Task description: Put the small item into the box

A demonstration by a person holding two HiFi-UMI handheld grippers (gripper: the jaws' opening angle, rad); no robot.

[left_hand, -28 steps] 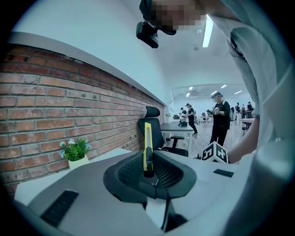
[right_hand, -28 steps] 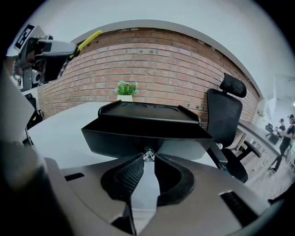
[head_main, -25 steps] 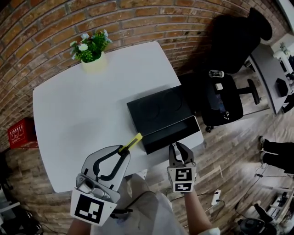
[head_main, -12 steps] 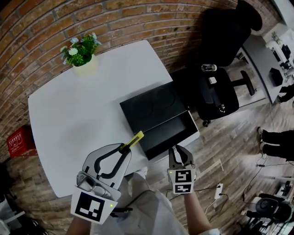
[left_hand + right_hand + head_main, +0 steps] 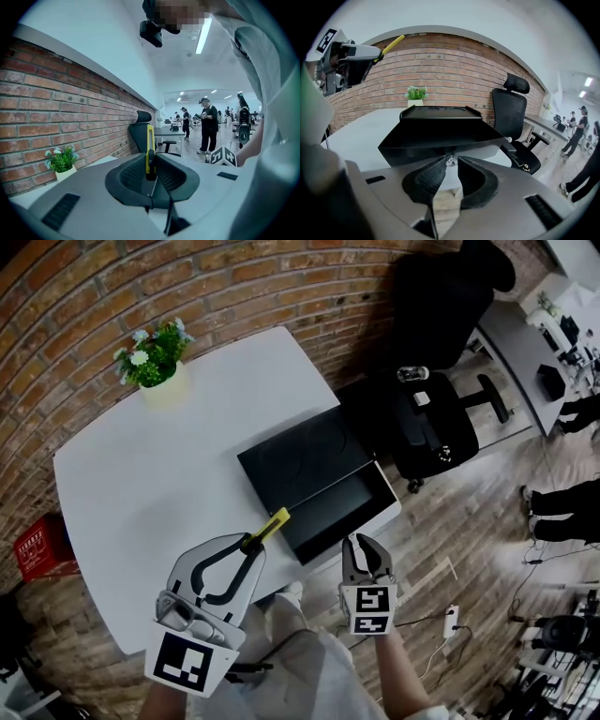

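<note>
Head view: an open black box [image 5: 342, 507] sits at the near right edge of the white table [image 5: 141, 484], with the left gripper [image 5: 250, 543] and right gripper [image 5: 364, 542] just near of it. Left gripper view: the jaws are clamped on an upright yellow strip [image 5: 149, 147]. Right gripper view: the jaws pinch what looks like a tiny shiny piece [image 5: 450, 161], short of the box's near wall. It is probably best lifted over that wall before release.

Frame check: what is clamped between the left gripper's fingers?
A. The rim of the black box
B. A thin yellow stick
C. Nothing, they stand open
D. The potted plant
B: in the left gripper view the left gripper has its fingers closed on a thin yellow stick, which pokes out well past the tips.
</note>
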